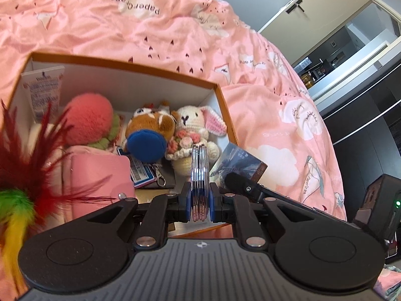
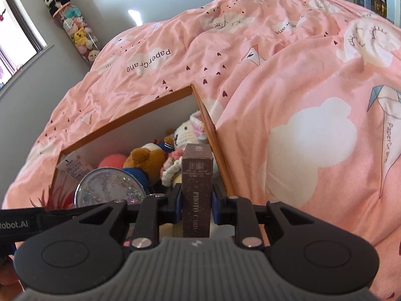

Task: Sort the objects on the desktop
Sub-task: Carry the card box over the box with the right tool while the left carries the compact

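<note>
An orange-rimmed cardboard box (image 1: pixel 125 61) with white inner walls sits on a pink bedspread. My left gripper (image 1: pixel 199 200) is shut on a round clear glitter disc (image 1: pixel 199 173), held edge-on over the box's near side; the disc shows face-on in the right wrist view (image 2: pixel 111 188). My right gripper (image 2: pixel 196 200) is shut on a brown "Photo Card" box (image 2: pixel 197 188), held upright over the box's right near corner (image 2: pixel 200 100). Inside lie a crocheted bunny (image 1: pixel 193 123), a brown bear plush (image 1: pixel 153 128), a pink plush ball (image 1: pixel 89 120) and a pink pouch (image 1: pixel 97 175).
A red, green and yellow feather toy (image 1: pixel 17 188) hangs at the left edge. A printed card (image 1: pixel 235 165) leans at the box's right wall. The right gripper's body (image 1: pixel 381 205) is at right. A tall clear tube of plush toys (image 2: pixel 75 27) stands by the wall.
</note>
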Demonstrator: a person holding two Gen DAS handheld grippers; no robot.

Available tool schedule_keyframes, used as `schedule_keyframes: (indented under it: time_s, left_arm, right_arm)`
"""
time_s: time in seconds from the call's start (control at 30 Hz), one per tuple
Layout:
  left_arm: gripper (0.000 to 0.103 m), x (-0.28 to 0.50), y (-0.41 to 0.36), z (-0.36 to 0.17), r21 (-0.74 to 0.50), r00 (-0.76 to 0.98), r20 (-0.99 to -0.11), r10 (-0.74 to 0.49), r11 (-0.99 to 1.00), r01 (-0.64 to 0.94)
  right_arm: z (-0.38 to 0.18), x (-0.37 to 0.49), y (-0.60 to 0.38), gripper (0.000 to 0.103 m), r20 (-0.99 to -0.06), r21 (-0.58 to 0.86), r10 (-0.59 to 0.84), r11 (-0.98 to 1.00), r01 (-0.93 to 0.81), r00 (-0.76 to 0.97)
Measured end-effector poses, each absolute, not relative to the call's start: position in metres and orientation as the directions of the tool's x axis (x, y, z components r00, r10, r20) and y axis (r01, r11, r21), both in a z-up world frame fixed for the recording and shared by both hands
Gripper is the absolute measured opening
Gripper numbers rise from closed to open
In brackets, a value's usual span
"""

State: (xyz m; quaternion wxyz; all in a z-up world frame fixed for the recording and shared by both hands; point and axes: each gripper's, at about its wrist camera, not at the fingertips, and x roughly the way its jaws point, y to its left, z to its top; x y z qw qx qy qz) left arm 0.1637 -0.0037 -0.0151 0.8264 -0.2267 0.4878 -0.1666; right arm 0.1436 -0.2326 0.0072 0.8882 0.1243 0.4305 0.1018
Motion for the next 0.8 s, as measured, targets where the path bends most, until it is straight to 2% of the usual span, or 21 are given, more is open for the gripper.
schedule_keyframes:
  time_s: [0.1,0.27,0.8]
  left_arm:
    - [0.015,0.171,-0.009,-0.029,-0.532,0.444,-0.749,-0.492,0.846,0.039]
    - [0.015,0.18,-0.018,-0.05,-0.529,0.386,-0.779,-0.495,0.848,0.019]
    - [0.014,0.192,-0.039,-0.073,-0.526,0.322,-0.81,-0.491,0.85,-0.026]
  right_arm:
    - [0.005,0.144,-0.227,0.025,-0.745,0.247,0.256,0.964,-0.102,0.616]
    - [0.002,0.143,-0.228,0.025,-0.752,0.226,0.254,0.966,-0.124,0.609]
    - [0.013,0.129,-0.235,0.026,-0.741,0.257,0.28,0.958,-0.128,0.61]
